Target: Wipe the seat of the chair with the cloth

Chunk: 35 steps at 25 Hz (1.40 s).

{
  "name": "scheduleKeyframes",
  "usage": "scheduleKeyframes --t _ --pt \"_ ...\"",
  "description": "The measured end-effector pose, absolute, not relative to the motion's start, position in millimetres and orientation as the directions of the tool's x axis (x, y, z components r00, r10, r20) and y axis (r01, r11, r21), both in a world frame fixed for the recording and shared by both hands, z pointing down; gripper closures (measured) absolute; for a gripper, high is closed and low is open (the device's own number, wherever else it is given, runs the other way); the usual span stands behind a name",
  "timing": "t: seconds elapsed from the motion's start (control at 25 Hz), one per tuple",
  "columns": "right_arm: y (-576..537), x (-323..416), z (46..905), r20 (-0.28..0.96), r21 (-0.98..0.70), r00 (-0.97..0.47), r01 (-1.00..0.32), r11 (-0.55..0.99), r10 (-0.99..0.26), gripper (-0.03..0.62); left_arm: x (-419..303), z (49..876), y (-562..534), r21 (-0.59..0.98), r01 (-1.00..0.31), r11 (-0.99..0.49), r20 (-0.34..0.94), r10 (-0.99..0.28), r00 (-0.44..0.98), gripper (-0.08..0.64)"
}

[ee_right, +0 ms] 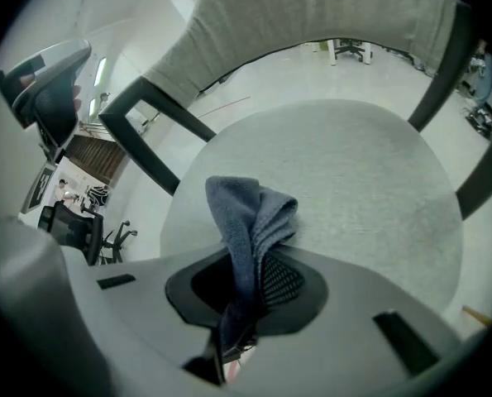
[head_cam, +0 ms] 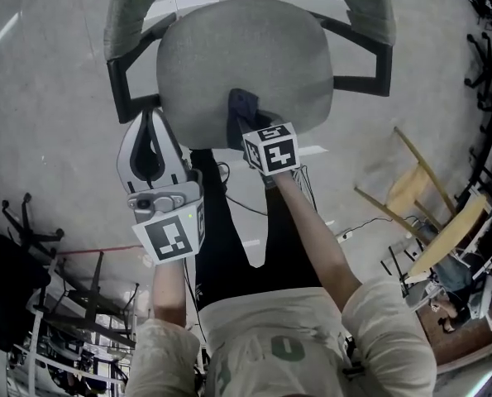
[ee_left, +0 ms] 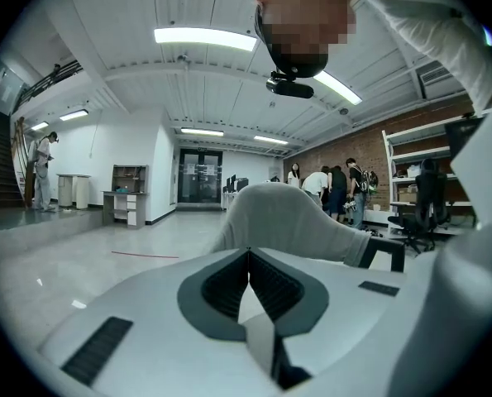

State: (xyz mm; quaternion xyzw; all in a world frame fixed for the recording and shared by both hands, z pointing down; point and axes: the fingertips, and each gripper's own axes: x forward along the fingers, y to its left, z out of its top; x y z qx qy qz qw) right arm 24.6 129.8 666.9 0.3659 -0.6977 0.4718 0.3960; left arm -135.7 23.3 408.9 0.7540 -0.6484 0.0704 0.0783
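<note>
The chair's grey fabric seat [head_cam: 246,64] [ee_right: 345,180] fills the top middle of the head view, with black armrests [head_cam: 123,89] either side and a grey backrest [ee_right: 312,15] beyond. My right gripper [head_cam: 244,116] [ee_right: 246,279] is over the seat's near edge, shut on a dark blue cloth [head_cam: 242,106] [ee_right: 250,222] that bunches up out of the jaws. My left gripper [head_cam: 152,139] [ee_left: 248,259] hangs left of the seat near the armrest, jaws shut with nothing between them.
Wooden frames [head_cam: 432,205] lean on the floor to the right. Another chair base [head_cam: 31,230] and metal racks [head_cam: 88,313] are at lower left. A cable [head_cam: 254,209] runs over the floor under the seat. People [ee_left: 336,190] stand far off by shelving [ee_left: 407,184].
</note>
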Motion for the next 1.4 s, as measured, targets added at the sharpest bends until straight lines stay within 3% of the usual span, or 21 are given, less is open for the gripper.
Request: scheduleKeyframes --t 0.72,1.4 --pt "122 202 669 0.947 -0.221 -0.267 -0.945 0.241 -0.178 0.541 -25 421 -4 0.028 -0.968 -0.248 0.229 -0.941 0.248 0.545" --pt "126 259 670 0.962 -0.157 -0.195 -0.967 0.198 -0.190 0.543 27 419 -13 0.036 -0.953 -0.302 0.209 -0.930 0.303 0.545"
